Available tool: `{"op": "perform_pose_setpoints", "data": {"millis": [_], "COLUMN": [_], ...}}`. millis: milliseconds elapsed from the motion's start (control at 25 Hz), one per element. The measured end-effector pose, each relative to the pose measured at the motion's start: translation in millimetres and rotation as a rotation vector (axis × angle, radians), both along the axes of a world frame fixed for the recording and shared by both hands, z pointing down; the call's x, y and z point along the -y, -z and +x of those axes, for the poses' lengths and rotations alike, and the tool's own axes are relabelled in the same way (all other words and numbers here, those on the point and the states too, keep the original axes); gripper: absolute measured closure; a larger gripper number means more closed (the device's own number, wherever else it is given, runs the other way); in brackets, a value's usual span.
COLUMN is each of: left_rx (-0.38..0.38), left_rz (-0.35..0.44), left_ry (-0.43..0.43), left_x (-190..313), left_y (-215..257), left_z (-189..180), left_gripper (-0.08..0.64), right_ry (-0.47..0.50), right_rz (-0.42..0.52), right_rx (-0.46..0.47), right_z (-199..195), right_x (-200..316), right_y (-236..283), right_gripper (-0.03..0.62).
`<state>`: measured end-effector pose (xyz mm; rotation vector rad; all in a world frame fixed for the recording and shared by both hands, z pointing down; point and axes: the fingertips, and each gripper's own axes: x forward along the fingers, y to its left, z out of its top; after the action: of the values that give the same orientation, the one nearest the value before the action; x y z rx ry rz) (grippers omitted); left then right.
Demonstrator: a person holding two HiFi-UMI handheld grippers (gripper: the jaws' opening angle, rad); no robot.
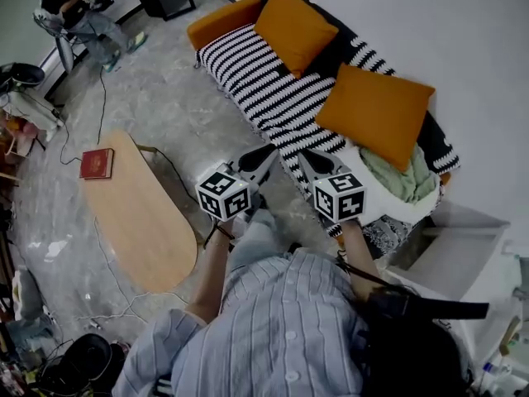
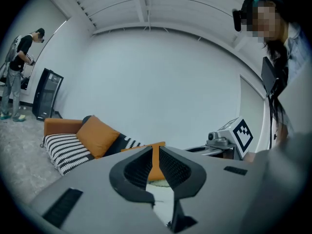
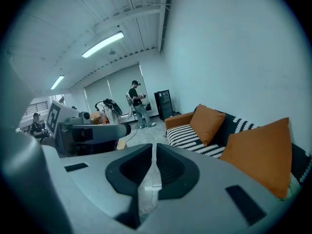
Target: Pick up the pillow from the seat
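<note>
While both grippers are held low in the middle of the head view, near the sofa's front edge, nothing is gripped yet. The left gripper is seen with its jaws pressed together and empty, and it's the same story on the right gripper: jaws squeezed tight, nothing caught between them. Two orange pillows are propped on the sofa with the black-and-white striped cover. The nearer pillow is found right of centre, leaned against the backrest just up-frame of the grippers, and the farther pillow is set near the top centre. Neither one is touched. A crumpled green cloth is piled just below the nearer pillow. Over at the lower left, a wooden table is seen with a red book laid at its upper end, and a person is spotted in the upper left corner.
</note>
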<state>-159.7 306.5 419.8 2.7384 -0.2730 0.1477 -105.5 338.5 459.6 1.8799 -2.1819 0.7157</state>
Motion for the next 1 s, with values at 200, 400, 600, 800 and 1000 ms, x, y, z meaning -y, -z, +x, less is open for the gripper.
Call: {"op": "perform_pose_setpoints", "data": {"millis": [200, 400, 600, 800, 1000], "left_rx": [-0.012, 0.001, 0.011, 0.012, 0.024], "left_rz": [-0.013, 0.002, -0.007, -0.019, -0.036], "left_ry": [-0.016, -0.045, -0.05, -0.066, -0.087], "left_x": [62.4, 113.0, 165.3, 198.8, 214.9], "left_y": [6.0, 5.1, 4.3, 2.3, -8.2], "left_z": [2.7, 1.5, -10.4, -18.7, -24.4], "left_gripper": [0.526, 0.526, 0.526, 0.526, 0.526], "right_ry": [-0.004, -0.005, -0.022, -0.053, -0.07], "right_rz": [-0.016, -0.02, -0.028, -0.024, -0.03], "right_rx": [0.002, 0.007, 0.011, 0.02, 0.017], "right_z": [-2.8, -9.4, -19.1, -22.6, -27.5], "right_x": [61.0, 116.3, 165.4, 202.0, 219.6], "right_y": [4.8, 4.7, 2.3, 1.6, -2.9], "right_gripper": [0.554, 0.555, 0.554, 0.555, 0.554]}}
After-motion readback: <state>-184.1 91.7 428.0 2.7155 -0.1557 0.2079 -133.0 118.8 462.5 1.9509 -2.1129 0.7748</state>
